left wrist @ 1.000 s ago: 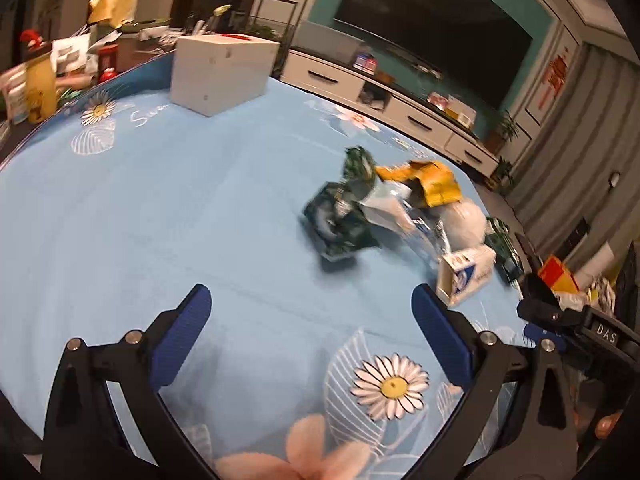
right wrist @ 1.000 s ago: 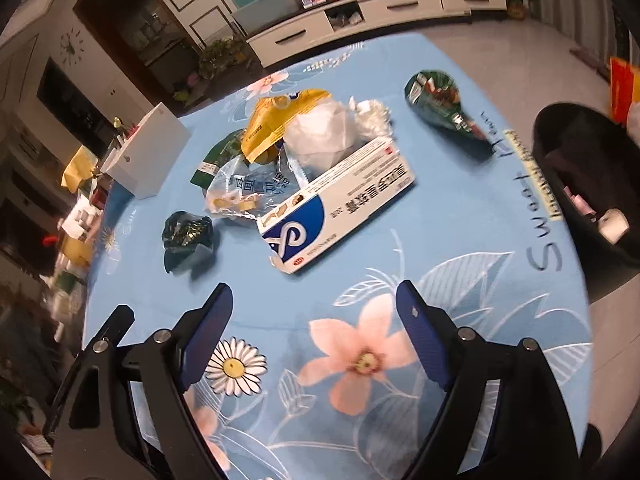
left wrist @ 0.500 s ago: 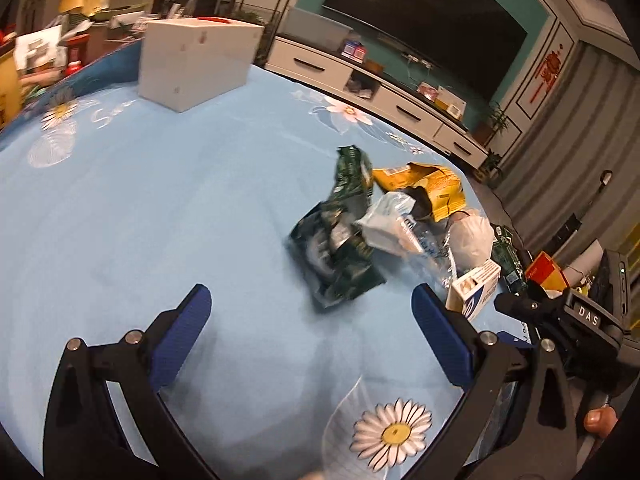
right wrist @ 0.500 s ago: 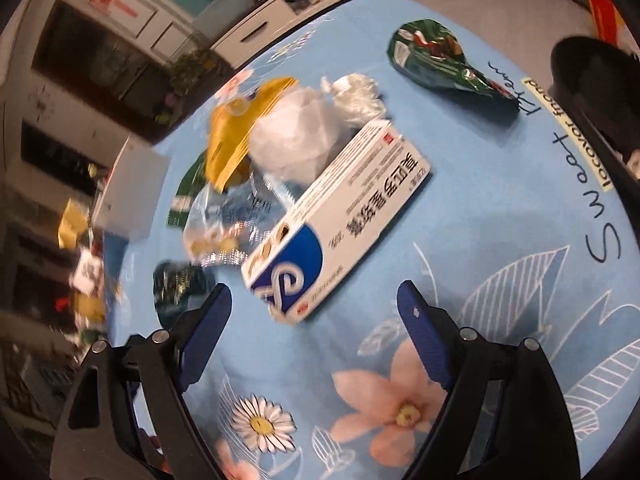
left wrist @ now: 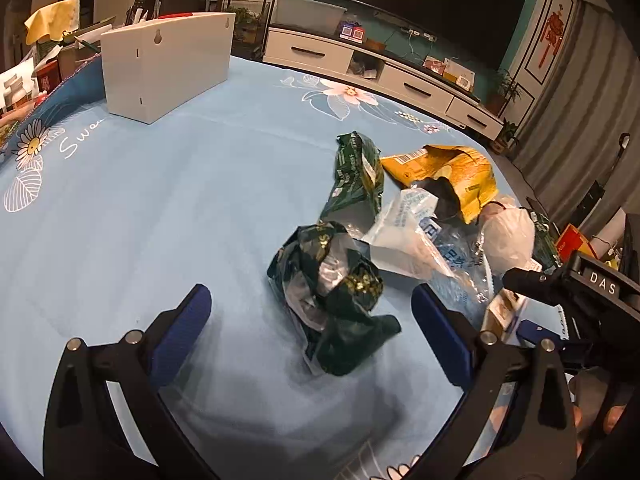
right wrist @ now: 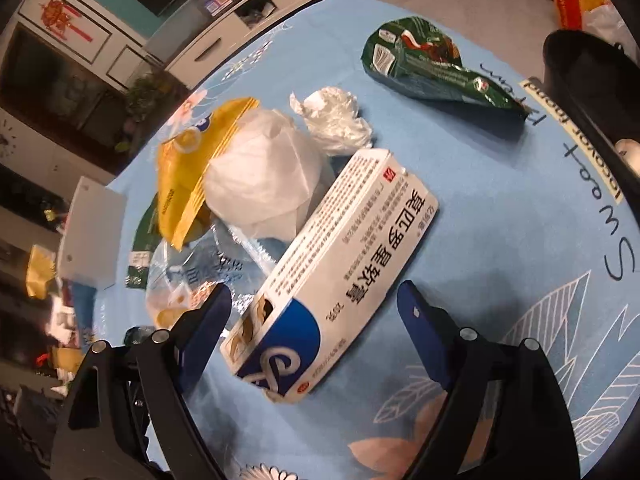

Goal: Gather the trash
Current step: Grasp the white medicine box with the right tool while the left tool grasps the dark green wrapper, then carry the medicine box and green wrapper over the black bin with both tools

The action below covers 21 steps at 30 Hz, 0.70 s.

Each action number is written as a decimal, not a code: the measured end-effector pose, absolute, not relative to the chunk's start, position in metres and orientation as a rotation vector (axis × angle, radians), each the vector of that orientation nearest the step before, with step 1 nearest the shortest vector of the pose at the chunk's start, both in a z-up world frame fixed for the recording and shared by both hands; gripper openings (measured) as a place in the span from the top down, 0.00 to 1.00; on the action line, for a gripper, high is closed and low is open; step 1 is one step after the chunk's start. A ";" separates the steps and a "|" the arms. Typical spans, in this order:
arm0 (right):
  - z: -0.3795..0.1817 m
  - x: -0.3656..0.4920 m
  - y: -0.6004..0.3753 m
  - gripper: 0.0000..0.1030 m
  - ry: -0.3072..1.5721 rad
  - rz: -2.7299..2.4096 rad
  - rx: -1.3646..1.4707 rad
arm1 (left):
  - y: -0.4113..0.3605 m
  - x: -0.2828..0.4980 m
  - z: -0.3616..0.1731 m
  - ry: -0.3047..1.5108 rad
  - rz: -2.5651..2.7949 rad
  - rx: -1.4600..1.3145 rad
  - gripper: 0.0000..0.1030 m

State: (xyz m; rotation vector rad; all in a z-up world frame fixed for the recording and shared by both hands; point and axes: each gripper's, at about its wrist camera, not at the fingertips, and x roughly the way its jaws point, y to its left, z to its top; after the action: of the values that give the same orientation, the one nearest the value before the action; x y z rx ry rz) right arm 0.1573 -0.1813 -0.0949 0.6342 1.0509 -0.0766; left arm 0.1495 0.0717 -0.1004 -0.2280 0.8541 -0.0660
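Right wrist view: spread fingers (right wrist: 208, 320) straddle the medicine box (right wrist: 332, 276), its long axis running diagonally away to the right.

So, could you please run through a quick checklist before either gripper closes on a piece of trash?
1. Left gripper open: ok, jaws wide.
2. Crumpled dark green wrapper between the left jaws: ok, roughly centred.
3. Right gripper open: ok.
4. Medicine box between the right jaws: ok, near end sits in the gap, lying at an angle.
5. Neighbouring clear plastic bag free of the right jaws: cannot tell, it lies by the left finger.
6. Black bin within reach: cannot tell, only its rim shows.
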 end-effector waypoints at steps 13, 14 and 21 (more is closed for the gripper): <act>-0.097 0.145 -0.178 0.52 1.036 -0.103 0.477 | 0.076 0.142 -0.103 0.850 -0.128 -0.274 0.53; -0.097 0.142 -0.180 0.53 1.036 -0.092 0.472 | 0.076 0.140 -0.103 0.849 -0.133 -0.275 0.54; -0.090 0.107 -0.194 0.56 1.019 -0.045 0.446 | 0.081 0.114 -0.096 0.831 -0.143 -0.298 0.55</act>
State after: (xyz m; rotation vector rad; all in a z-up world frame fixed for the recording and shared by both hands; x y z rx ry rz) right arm 0.1065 -0.1941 -0.0903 0.4464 1.0190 -0.0450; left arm 0.1139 0.0812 -0.0957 -0.2976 0.8310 -0.1428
